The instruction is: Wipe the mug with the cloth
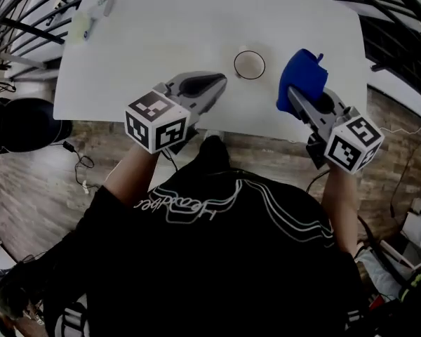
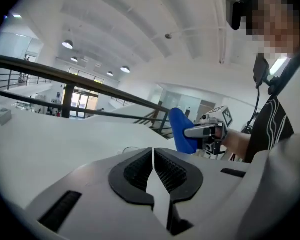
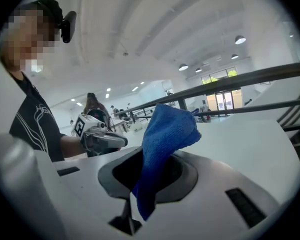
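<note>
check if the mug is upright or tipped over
Upright: the small round pale mug stands on the white table, its circular open rim facing straight up at the head camera.

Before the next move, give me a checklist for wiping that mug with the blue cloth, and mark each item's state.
1. Cloth gripped in the right claw: ok, clamped, with a bunch standing out past the jaws.
2. Left claw open to take the mug: not ok, it is shut and empty.
3. Mug upright on the table: ok, open top up, standing between the two claws.
4. Mug steadied: not ok, nothing touches it.
5. Mug empty: cannot tell, its inside is too small to read.
</note>
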`<action>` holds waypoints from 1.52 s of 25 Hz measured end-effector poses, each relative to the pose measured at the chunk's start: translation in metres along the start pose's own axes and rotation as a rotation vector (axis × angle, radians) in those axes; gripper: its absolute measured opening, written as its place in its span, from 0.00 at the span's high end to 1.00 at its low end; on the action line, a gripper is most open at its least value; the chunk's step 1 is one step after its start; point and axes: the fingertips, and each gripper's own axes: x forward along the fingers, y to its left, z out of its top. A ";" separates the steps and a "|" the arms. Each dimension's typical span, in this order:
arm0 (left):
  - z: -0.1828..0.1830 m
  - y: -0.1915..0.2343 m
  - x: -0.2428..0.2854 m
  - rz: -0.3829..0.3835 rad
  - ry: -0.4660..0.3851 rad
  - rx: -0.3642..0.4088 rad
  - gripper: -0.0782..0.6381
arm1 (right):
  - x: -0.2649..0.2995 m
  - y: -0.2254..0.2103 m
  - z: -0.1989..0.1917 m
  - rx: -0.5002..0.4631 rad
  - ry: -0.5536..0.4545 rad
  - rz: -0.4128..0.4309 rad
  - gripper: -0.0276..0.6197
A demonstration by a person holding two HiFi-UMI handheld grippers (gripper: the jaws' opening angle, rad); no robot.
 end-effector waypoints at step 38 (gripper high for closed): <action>0.012 -0.280 -0.108 -0.069 -0.122 0.157 0.88 | -0.172 0.218 -0.029 -0.042 -0.127 0.180 0.88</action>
